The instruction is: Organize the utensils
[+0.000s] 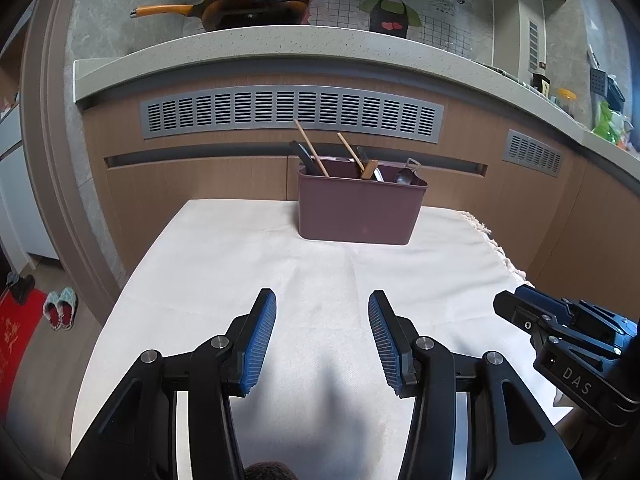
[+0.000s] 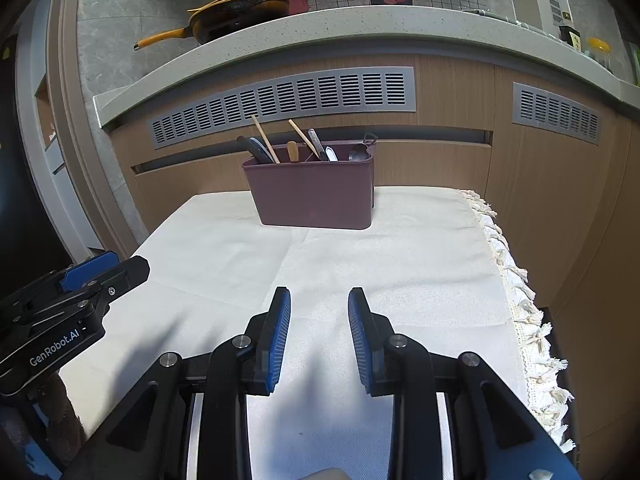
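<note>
Both the left gripper (image 1: 322, 304) and right gripper (image 2: 319, 300) hover with jaws apart, empty, over bare tablecloth (image 1: 240, 264). Beyond stands the maroon caddy (image 1: 358, 214) holding chopsticks (image 1: 311, 148) and perhaps a spoon (image 1: 405, 176); nothing lies between.

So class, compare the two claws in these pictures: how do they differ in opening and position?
The left claw stands wider open than the right claw. The left claw hovers nearer the cloth's plain left edge; the right claw is nearer its fringed edge. Both are empty, have blue pads, and point toward the utensil holder.
</note>
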The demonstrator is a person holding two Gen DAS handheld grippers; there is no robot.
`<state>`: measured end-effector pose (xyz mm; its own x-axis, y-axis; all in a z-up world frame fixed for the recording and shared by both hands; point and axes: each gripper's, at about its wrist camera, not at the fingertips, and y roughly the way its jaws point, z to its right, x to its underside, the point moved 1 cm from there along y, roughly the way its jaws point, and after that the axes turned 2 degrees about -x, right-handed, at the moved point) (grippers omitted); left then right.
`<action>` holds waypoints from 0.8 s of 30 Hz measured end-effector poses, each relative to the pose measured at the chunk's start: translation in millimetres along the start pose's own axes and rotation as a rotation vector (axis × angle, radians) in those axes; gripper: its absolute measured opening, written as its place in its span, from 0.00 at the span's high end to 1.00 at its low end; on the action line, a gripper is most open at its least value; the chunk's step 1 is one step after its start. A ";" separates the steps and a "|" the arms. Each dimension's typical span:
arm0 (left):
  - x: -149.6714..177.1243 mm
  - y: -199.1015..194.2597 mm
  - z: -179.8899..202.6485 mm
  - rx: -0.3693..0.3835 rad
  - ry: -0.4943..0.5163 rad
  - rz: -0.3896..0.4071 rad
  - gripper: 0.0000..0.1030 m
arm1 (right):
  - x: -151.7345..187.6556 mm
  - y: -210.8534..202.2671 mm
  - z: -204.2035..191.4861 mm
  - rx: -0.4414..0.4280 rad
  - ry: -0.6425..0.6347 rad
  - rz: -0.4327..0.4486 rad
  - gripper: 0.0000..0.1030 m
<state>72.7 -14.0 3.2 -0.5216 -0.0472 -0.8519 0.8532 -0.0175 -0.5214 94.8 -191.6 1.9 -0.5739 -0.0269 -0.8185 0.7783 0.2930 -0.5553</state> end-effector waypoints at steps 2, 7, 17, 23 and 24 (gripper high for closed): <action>0.4 0.0 0.5 0.000 0.002 -0.001 0.52 | 1.1 0.1 -0.4 0.002 0.001 -0.001 0.73; 1.6 1.2 1.3 0.002 0.009 -0.006 0.52 | 1.0 0.3 0.2 0.002 0.001 0.000 0.73; 4.2 1.2 3.8 -0.004 0.025 -0.009 0.52 | 1.7 0.6 -1.1 0.018 0.016 0.004 0.73; 6.0 1.5 2.8 -0.031 0.025 0.004 0.52 | 0.7 0.2 -3.4 0.023 0.009 0.006 0.72; 6.0 1.7 1.7 -0.031 0.021 0.004 0.52 | 0.6 0.3 -3.3 0.024 0.010 0.005 0.72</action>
<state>71.0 -16.0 -2.8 -0.5189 -0.0258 -0.8544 0.8544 0.0138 -0.5194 93.9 -188.4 1.7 -0.5721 -0.0156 -0.8201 0.7872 0.2704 -0.5543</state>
